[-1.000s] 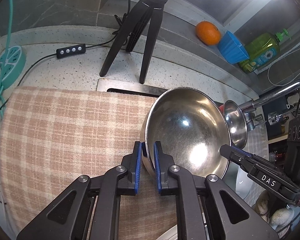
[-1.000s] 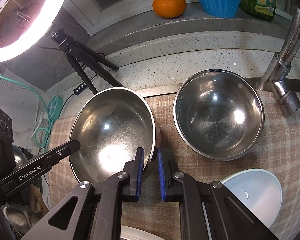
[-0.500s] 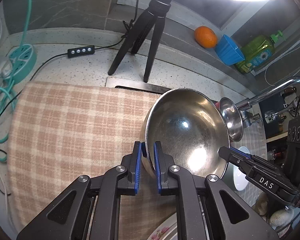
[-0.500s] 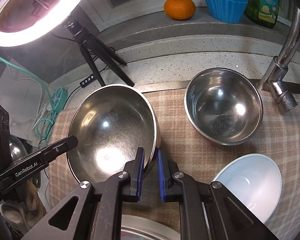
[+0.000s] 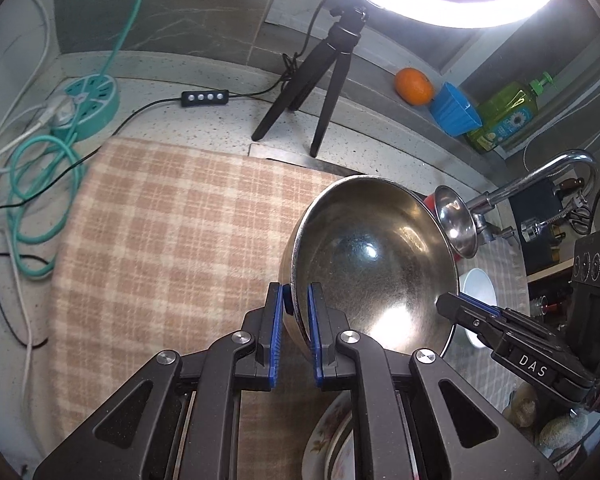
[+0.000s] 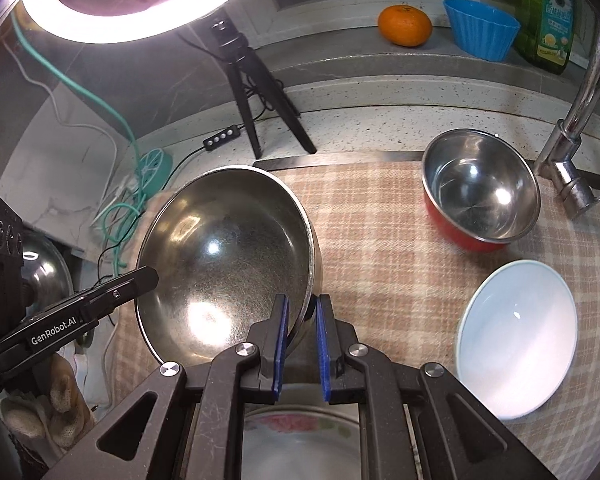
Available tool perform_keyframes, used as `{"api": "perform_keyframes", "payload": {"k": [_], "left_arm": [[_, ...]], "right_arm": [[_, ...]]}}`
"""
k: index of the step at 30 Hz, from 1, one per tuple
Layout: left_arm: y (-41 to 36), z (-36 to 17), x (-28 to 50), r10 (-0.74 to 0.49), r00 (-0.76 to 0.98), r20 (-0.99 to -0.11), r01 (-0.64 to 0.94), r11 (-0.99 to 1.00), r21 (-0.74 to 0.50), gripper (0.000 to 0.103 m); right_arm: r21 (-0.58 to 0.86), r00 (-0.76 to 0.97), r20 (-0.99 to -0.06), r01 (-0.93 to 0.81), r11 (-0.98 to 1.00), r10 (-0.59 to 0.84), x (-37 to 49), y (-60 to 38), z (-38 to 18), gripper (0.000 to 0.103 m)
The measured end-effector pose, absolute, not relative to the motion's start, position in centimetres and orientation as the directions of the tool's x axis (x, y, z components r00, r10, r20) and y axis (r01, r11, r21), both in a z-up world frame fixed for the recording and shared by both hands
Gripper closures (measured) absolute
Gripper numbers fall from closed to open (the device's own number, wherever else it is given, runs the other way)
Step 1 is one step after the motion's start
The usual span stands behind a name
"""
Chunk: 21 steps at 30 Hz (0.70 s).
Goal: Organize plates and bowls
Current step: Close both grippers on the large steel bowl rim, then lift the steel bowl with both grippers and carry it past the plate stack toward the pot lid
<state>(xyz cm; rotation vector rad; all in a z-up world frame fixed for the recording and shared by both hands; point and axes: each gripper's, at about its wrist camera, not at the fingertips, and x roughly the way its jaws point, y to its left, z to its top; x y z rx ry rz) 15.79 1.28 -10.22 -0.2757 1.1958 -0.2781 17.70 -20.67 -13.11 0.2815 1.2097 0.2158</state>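
A large steel bowl [image 5: 372, 264] hangs above the checked cloth [image 5: 172, 232], held by both grippers. My left gripper [image 5: 297, 304] is shut on its left rim, and my right gripper [image 6: 302, 312] is shut on its right rim [image 6: 309, 264]. Each view shows the other gripper's finger on the opposite rim. A smaller steel bowl with a red outside [image 6: 480, 188] stands on the cloth at the back right near the tap. A pale blue bowl [image 6: 516, 340] lies on the cloth at the right. A flowered plate [image 6: 300, 436] lies below the grippers, partly hidden.
A ring light on a black tripod [image 5: 320, 88] stands behind the cloth. A tap [image 6: 580, 128] rises at the back right. On the ledge sit an orange [image 6: 405, 25], a blue cup [image 6: 480, 32] and a green soap bottle [image 6: 548, 16]. Cables and a teal reel [image 5: 88, 104] lie left.
Both grippers have lifted the large steel bowl up and away from the smaller bowl. The cloth, the red bowl and the pale blue bowl look farther off, and the flowered plate has come into view below.
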Motion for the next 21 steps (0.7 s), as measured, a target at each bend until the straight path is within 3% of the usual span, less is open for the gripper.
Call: {"api": "perform_keyframes", "payload": {"k": [21], "left_arm": [[8.0, -10.0, 8.1, -0.294, 0.383, -0.876, -0.068, 0.936, -0.344, 0.092]], "right_arm": [[0.347, 0.262, -0.889, -0.147, 0.926, 0.375, 12.7, -13.4, -14.3, 0.090]]}}
